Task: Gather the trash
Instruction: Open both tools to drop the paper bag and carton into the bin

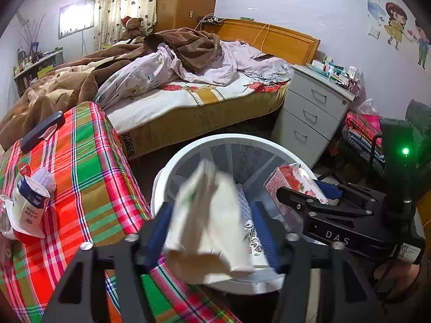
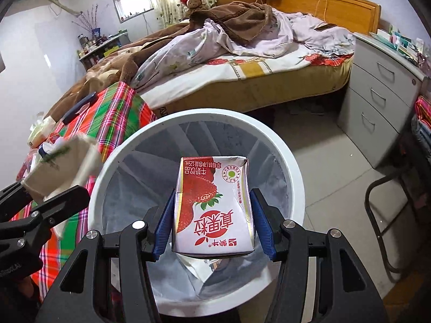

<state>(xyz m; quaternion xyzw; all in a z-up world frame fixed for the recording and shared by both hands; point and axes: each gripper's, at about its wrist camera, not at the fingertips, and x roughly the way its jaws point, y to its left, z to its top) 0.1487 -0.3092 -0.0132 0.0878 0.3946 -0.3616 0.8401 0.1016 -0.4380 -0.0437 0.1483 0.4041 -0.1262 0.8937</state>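
A: Left gripper [image 1: 212, 231]?
B: Over the bin [image 1: 172, 161]. A cream carton [image 1: 207, 215], blurred, sits between the blue pads [image 1: 157, 231]. Jaws about half open. There's a gap on the right pad's side; on the left I can't tell whether pad and carton touch. Doesn't look clamped.

A: Right gripper [image 2: 212, 226]?
B: Also over the bin [image 2: 293, 167], pointing down into it. A strawberry milk box [image 2: 212, 210] is between its pads [image 2: 164, 228], print upside down to the camera. Left pad is against the box edge, right pad is just beside it with a thin gap. Jaws about half open. Can't say if it's gripped.

A: Bin contents?
B: White liner, and some printed packaging at the bottom, under the box.

A: Other trash?
B: A blue-and-white pouch [image 1: 29, 207] lies on the plaid cloth [image 1: 89, 167] left of the bin, with a dark flat thing [image 1: 40, 132] farther back on it. Bed [image 1: 188, 99] is behind, drawer unit [image 1: 312, 113] on the right.
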